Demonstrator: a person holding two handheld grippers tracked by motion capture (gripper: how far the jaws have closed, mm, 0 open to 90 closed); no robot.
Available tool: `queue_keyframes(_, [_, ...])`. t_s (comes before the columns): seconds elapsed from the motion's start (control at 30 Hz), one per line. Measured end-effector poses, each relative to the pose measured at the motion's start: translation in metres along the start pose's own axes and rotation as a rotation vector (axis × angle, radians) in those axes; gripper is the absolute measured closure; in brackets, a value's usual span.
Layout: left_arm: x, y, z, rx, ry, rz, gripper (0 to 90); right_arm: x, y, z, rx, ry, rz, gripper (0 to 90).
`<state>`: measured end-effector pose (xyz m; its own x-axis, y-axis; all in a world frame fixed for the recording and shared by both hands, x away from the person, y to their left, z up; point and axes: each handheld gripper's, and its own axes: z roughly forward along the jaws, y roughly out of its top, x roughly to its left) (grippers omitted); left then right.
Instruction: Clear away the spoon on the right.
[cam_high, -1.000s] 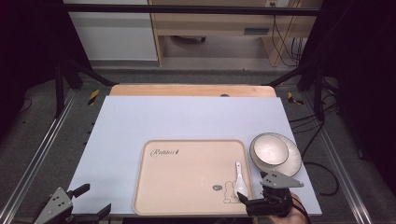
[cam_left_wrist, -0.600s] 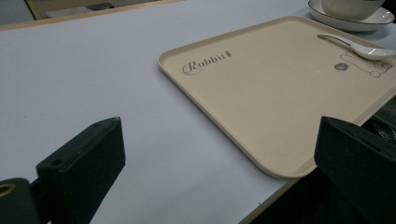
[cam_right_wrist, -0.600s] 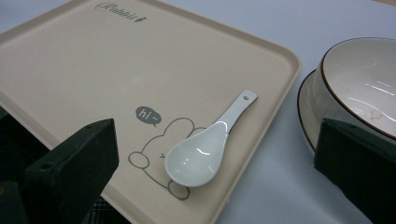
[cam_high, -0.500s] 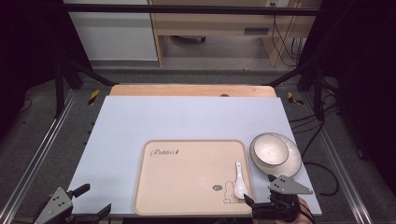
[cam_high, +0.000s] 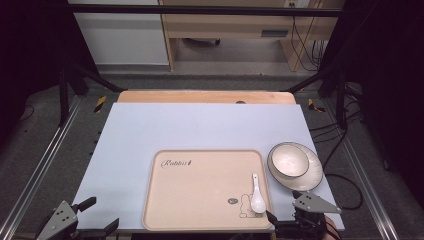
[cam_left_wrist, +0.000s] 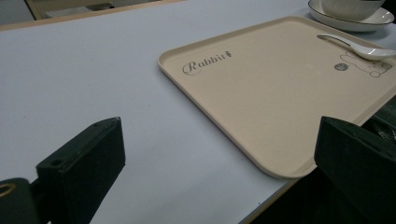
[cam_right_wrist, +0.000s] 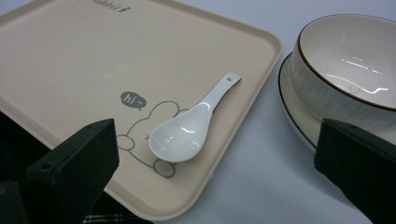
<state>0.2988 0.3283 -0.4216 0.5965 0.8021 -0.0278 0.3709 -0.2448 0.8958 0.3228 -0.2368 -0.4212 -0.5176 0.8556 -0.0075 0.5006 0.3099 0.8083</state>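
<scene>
Flanking the spoon (cam_right_wrist: 189, 126) on the tray (cam_right_wrist: 70, 56), right claw (cam_right_wrist: 215, 172) wide open, empty; bowl (cam_right_wrist: 350, 60) beside.

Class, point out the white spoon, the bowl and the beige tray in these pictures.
white spoon (cam_right_wrist: 180, 135), right gripper view, on its scoop.
bowl (cam_right_wrist: 348, 70), right gripper view, on its inner wall.
beige tray (cam_high: 200, 195), high view, on its bare floor.

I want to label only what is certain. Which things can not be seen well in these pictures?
- Plate: bowl covers its middle; right gripper view's edge crops it.
- Tray: left gripper view's right jaw hides its near corner.
- Spoon: too small in the high view for detail.
</scene>
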Motion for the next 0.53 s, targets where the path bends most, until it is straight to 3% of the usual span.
queue_keyframes(0.53, [0.0002, 0.0004, 0.0007, 0.003, -0.002, -0.001, 1.4, -0.0026, -0.0038, 0.0011, 0.024, 0.000, 0.030, 0.4])
